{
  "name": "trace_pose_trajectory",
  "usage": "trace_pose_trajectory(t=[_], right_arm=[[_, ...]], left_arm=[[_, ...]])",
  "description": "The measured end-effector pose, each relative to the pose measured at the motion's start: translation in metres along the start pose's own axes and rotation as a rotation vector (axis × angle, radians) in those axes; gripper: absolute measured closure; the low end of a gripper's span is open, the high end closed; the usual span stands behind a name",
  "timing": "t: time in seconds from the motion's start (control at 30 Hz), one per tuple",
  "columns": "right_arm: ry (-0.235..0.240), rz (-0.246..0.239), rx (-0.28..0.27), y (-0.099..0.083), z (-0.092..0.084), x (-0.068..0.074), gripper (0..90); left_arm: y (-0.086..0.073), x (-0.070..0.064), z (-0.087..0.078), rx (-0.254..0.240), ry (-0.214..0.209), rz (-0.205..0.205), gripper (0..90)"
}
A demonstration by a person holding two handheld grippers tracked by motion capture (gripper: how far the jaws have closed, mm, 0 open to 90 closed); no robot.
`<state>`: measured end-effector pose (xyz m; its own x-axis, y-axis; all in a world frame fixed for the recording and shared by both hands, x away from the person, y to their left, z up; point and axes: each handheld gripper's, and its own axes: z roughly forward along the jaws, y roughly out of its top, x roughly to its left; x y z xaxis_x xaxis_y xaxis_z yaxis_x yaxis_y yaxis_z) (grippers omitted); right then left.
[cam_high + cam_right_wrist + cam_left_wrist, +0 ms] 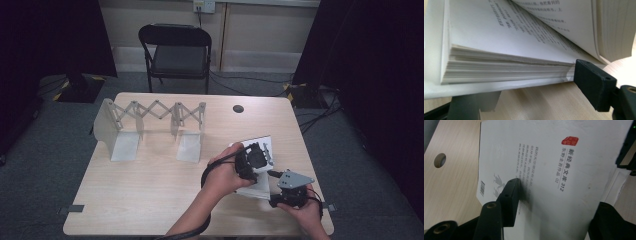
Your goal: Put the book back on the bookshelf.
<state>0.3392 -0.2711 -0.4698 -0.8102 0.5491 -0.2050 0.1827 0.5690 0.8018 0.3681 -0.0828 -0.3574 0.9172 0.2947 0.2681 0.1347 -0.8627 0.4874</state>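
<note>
While lying partly opened at the near right of the desk (pixel 150 200), a white paperback book (pixel 263 144), gripped from two sides. Left gripper (pixel 255 157) clenched on the lifted cover side. One black jaw flat on the white back cover among printed columns of Chinese text, between a barcode (pixel 482 188) and a red seal (pixel 569 140). Other jaw at the cover's opposite edge. Judged to be holding that half up so as to spread the book.

Right gripper (pixel 274 189) reaching in from the near right edge, about level with the desk, jaws set wide. One jaw blurred beneath the lower block of pages, the other touching the upper corner of that block, with loose pages arching above. Cannot tell whether these pads press on the paper or merely straddle it. Seemingly placed to steady or take the lower half.

Elsewhere on the desk: a white folding rack (pixel 152 112) with a scissor lattice, toward the far left, well apart from the book; a small round hole (pixel 238 108) near the far edge. Beyond the desk, a black folding chair (pixel 175 50) and cables across grey carpet.

Nothing standing between either gripper and the book. Crowding only from the two hands working close together, with the left forearm angled across toward the right side.
</note>
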Motion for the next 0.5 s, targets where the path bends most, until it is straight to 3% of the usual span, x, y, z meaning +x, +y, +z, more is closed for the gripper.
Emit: trace_pose_trajectory(t=[0.5], right_arm=[[0.022, -0.046, -0.035, 0.015, -0.015, 0.007, 27.3]], left_arm=[[0.007, 0.002, -0.017, 0.018, -0.030, -0.029, 51.9]])
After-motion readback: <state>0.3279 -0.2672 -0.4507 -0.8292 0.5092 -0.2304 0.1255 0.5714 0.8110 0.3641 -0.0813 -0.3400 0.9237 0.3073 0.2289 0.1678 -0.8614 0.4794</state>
